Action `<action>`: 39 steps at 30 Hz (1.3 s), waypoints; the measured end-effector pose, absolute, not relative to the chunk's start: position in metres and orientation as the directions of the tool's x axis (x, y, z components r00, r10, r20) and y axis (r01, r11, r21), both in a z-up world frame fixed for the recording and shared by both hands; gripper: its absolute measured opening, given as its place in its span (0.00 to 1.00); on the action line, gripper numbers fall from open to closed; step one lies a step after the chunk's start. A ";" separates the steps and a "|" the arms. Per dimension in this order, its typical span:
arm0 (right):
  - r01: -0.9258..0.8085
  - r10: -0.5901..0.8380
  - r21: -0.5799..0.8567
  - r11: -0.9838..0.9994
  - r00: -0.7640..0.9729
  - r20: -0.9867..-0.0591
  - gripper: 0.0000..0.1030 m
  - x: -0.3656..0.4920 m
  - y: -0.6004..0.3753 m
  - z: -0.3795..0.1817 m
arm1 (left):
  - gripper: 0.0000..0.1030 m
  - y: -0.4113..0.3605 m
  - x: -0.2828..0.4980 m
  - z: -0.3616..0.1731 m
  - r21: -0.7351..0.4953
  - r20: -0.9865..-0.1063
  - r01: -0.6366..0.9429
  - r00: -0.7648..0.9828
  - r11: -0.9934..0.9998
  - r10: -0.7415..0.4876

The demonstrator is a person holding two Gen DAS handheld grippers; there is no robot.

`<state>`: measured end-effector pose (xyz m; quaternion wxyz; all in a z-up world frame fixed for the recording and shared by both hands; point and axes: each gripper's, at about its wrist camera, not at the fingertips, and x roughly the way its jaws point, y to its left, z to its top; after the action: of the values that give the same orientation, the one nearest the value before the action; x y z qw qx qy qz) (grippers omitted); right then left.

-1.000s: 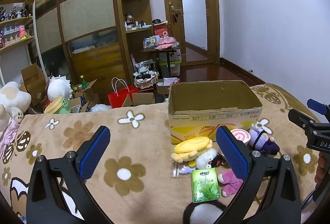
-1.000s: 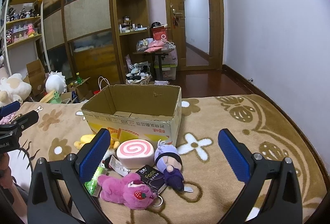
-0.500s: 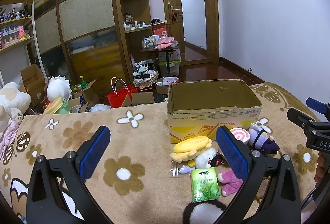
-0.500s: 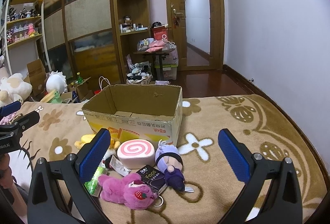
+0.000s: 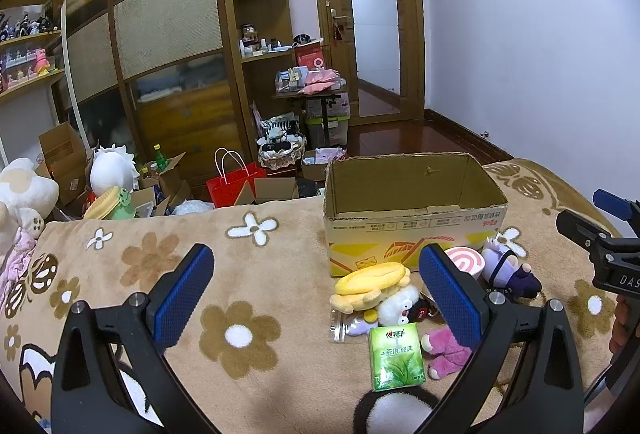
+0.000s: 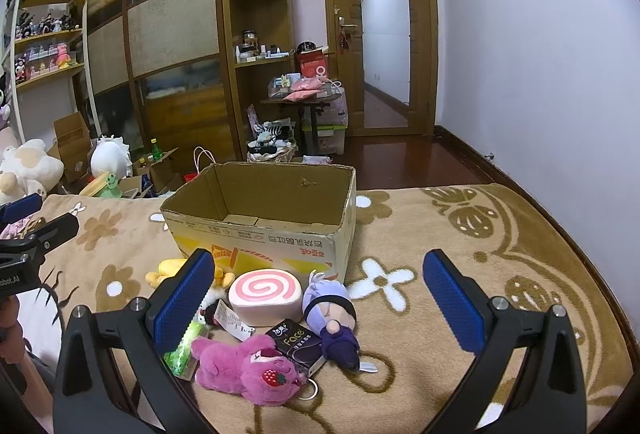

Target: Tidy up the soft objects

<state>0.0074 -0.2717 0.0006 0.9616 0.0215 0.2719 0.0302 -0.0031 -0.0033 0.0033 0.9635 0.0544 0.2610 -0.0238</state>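
Left hand-held gripper (image 5: 316, 290) level above flowered tan blanket (image 5: 248, 314), jaws apart, right hand-held gripper (image 6: 320, 294) apart over pink swirl-roll plush (image 6: 266, 296), open cardboard box (image 6: 264, 218) behind

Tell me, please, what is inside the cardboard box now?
The cardboard box shows only bare inner walls and folded bottom flaps; no toy is visible inside. Its near wall hides the front part of the floor.

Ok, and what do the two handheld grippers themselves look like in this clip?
Both look alike. The left gripper and right gripper have black, angular arms with silver bolts, ending in flat fingers faced with blue textured pads. White lettering marks each body where the other camera sees it, only partly readable. A bare hand shows; no sleeves or cables are visible.
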 end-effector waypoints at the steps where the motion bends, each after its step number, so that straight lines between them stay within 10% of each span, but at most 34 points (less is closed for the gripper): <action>1: -0.046 0.070 0.059 0.997 0.850 -0.521 1.00 0.007 -0.271 0.001 | 0.99 -0.003 -0.003 0.003 0.091 -0.505 0.075 0.863 0.993 -0.018; 23: -0.050 0.073 0.059 0.997 0.850 -0.521 1.00 0.006 -0.270 0.000 | 0.99 0.001 0.001 -0.002 0.067 -0.534 0.065 0.845 0.996 -0.019; 39: -0.004 0.075 0.115 0.993 0.782 -0.619 1.00 0.027 -0.279 -0.020 | 0.99 -0.012 0.046 -0.027 0.054 -0.711 0.148 0.700 0.988 -0.066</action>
<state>0.0267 -0.2794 -0.0198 0.9424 0.0536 0.3294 0.0210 0.0459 -0.0125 -0.0267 0.9203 0.0535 0.3831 -0.0582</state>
